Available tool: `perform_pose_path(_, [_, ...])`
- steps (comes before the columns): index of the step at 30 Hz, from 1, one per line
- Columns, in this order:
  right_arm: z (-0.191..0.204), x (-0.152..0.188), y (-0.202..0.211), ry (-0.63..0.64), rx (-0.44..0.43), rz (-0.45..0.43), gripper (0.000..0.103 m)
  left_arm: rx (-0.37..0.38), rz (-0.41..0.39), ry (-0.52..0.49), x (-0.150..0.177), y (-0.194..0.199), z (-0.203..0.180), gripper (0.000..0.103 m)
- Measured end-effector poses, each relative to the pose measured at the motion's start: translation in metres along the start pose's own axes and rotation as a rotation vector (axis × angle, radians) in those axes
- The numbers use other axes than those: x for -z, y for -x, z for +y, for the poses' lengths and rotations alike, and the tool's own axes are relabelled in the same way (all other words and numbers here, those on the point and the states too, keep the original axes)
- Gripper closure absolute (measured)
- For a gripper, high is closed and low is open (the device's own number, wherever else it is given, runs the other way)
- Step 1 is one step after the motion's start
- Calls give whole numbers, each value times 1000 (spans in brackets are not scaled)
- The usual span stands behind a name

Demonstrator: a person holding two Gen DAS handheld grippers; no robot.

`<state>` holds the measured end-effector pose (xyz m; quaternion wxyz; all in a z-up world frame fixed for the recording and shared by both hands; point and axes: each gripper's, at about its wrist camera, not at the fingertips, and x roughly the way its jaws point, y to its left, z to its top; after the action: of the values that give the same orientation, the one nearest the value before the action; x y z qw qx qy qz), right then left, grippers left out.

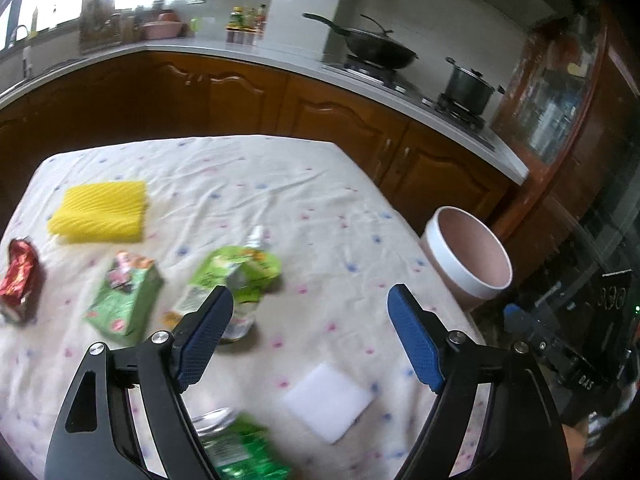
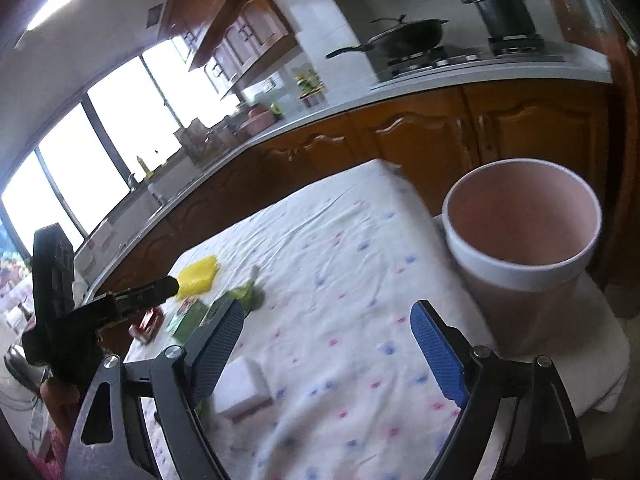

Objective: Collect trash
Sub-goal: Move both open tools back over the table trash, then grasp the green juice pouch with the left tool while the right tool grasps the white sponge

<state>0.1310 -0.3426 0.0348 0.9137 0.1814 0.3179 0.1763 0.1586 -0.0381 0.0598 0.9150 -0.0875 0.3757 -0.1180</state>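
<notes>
Trash lies on a table with a white spotted cloth [image 1: 312,208]: a crushed clear bottle with a green label [image 1: 236,276], a green carton [image 1: 124,296], a red crumpled wrapper [image 1: 18,280], and another green-labelled bottle [image 1: 240,448] at the near edge. A pink bin with a white rim [image 1: 468,256] stands at the table's right edge; it also shows in the right wrist view [image 2: 524,236]. My left gripper [image 1: 310,312] is open and empty above the cloth, just right of the crushed bottle. My right gripper [image 2: 328,328] is open and empty, left of the bin.
A yellow ridged sponge [image 1: 100,212] lies at the far left and a white foam block [image 1: 332,404] near the front. Wooden cabinets [image 1: 248,92] and a counter with a wok [image 1: 376,48] and a pot [image 1: 468,84] stand behind the table.
</notes>
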Motion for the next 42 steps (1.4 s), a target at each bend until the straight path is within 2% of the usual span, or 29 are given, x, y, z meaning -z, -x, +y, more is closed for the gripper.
perform_pose_path(8, [31, 17, -12, 58, -40, 40, 16, -62, -18, 53, 15, 21, 44, 21])
perform_pose_path(13, [49, 29, -21, 98, -61, 70, 16, -88, -21, 56, 22, 26, 58, 21])
perform_pose_path(24, [84, 56, -43, 210, -107, 157, 16, -105, 17, 10, 20, 15, 66, 22])
perform_pose_path(28, [96, 67, -57, 279, -100, 211, 16, -102, 40, 1, 17, 5, 70, 22])
perform_pose_path(34, [103, 83, -82, 346, -79, 297, 17, -92, 76, -69, 7, -18, 62, 23])
perform_pose_path(37, [106, 86, -92, 373, -65, 314, 20, -96, 103, -100, 2, -35, 57, 30])
perform_pose_path(38, [105, 87, -96, 375, -64, 321, 29, -95, 116, -109, 0, -41, 55, 34])
perform_pose_path(40, [99, 87, -102, 354, -50, 335, 39, -108, 136, -133, -3, -53, 52, 41])
perform_pose_path(42, [91, 82, -100, 305, -86, 332, 40, -122, 157, -161, -4, -64, 48, 53])
